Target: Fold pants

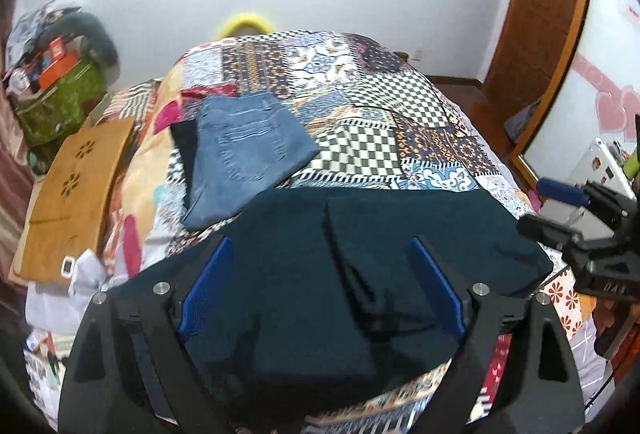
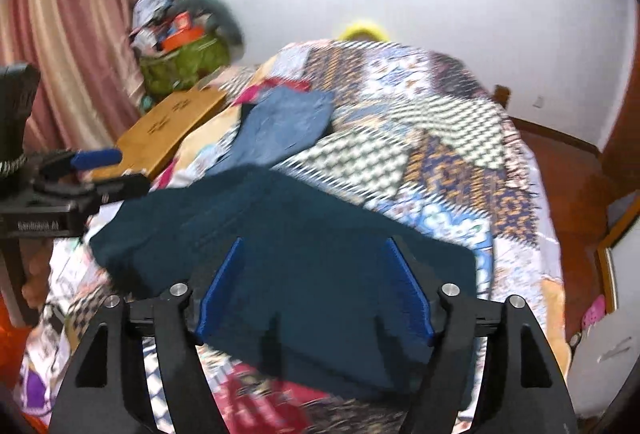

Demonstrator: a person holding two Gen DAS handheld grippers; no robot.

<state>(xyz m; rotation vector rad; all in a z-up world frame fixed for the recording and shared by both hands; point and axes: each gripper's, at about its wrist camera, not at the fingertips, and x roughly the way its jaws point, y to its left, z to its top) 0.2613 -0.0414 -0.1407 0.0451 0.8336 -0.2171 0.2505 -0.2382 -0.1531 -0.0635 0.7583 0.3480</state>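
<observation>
Dark teal pants (image 1: 304, 266) lie folded on the patchwork bedspread (image 1: 360, 106), near its front edge. They also show in the right wrist view (image 2: 288, 258). My left gripper (image 1: 320, 290) is open, its blue pads apart above the pants and holding nothing. My right gripper (image 2: 316, 286) is open too, hovering over the right part of the pants. The right gripper shows at the right edge of the left wrist view (image 1: 576, 218). The left gripper shows at the left of the right wrist view (image 2: 88, 170).
Folded blue jeans (image 1: 244, 150) lie on a dark garment further back on the bed. A wooden board (image 1: 76, 190) lies at the bed's left side. A green bag with clutter (image 1: 60, 102) stands by the wall. A striped curtain (image 2: 68, 18) hangs at the left.
</observation>
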